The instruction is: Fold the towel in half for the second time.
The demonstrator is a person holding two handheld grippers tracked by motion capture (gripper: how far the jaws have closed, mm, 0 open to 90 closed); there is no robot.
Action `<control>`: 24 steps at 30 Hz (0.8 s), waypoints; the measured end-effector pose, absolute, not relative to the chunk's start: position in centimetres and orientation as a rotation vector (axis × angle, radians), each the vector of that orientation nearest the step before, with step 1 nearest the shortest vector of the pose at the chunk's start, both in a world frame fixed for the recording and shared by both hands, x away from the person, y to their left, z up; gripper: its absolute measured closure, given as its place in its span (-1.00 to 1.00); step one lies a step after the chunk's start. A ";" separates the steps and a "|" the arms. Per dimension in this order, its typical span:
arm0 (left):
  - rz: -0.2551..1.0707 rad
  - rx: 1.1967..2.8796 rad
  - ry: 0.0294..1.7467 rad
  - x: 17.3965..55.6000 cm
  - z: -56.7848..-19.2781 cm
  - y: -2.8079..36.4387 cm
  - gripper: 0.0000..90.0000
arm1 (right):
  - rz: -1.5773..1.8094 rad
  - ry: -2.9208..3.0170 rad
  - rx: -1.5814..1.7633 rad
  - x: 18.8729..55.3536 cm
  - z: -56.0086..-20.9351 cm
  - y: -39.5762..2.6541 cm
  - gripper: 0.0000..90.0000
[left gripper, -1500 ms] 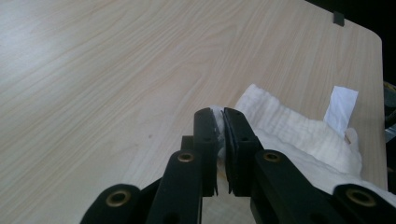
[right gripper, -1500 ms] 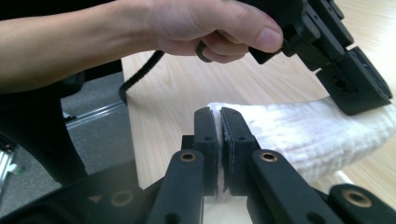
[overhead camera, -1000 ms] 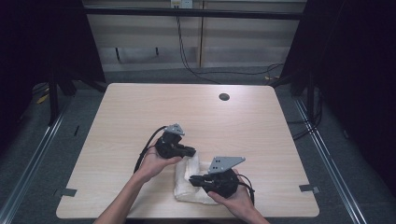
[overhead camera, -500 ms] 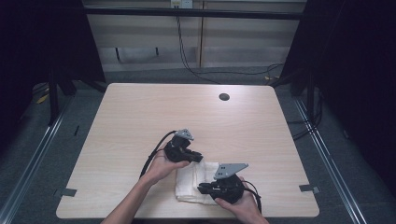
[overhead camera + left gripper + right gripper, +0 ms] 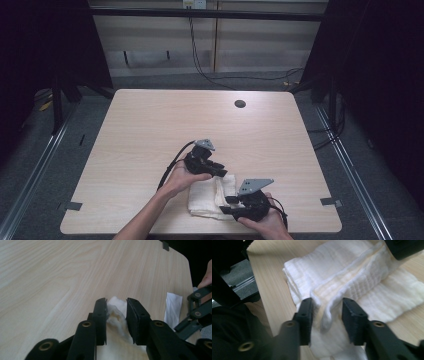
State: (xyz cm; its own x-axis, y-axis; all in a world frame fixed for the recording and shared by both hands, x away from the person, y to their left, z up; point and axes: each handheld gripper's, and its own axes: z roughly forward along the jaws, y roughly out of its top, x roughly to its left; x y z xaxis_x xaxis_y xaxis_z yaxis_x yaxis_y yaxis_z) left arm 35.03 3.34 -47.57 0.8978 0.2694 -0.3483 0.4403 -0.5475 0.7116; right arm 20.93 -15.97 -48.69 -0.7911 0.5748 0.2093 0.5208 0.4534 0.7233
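On the pale wooden desk [image 5: 150, 130] the folded white towel [image 5: 207, 197] lay near your edge, and your left tool [image 5: 222, 171] and right tool [image 5: 226, 205] had just been opening, both spread around its fold, so smoothing it seemed left.

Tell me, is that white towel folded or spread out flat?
Folded: the white towel lies as a compact stack, its layered edges showing in the right gripper view.

A pale wood-grain table [image 5: 150, 130] with rounded corners carries a folded white towel [image 5: 207, 197] near its front edge, right of centre. The towel (several layers, one ridge raised along the top) lies flat against the wood. A small dark round hole [image 5: 240, 104] sits near the far edge, well apart from the cloth.
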 end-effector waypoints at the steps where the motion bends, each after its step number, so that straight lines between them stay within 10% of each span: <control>1: -0.242 2.177 0.507 35.0 -47.4 3.2 0.44 | 1.272 2.614 0.998 20.9 -48.7 -16.2 0.22; 13: -0.159 2.150 0.465 34.3 -45.4 4.0 0.22 | 1.270 2.542 1.096 20.4 -48.6 -18.7 -0.05; 24: -0.074 2.184 0.496 33.2 -44.3 6.4 0.19 | 1.308 2.453 1.065 21.6 -46.6 -20.3 0.19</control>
State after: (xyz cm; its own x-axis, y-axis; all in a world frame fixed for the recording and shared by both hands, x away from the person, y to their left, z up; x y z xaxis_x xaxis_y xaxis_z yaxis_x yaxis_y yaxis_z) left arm 33.22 6.38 -44.25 0.9188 0.3239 -0.2254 0.3754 -0.5415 0.7522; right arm 21.58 -20.26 -46.61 -0.7320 0.6578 0.1775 0.5137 0.3618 0.7780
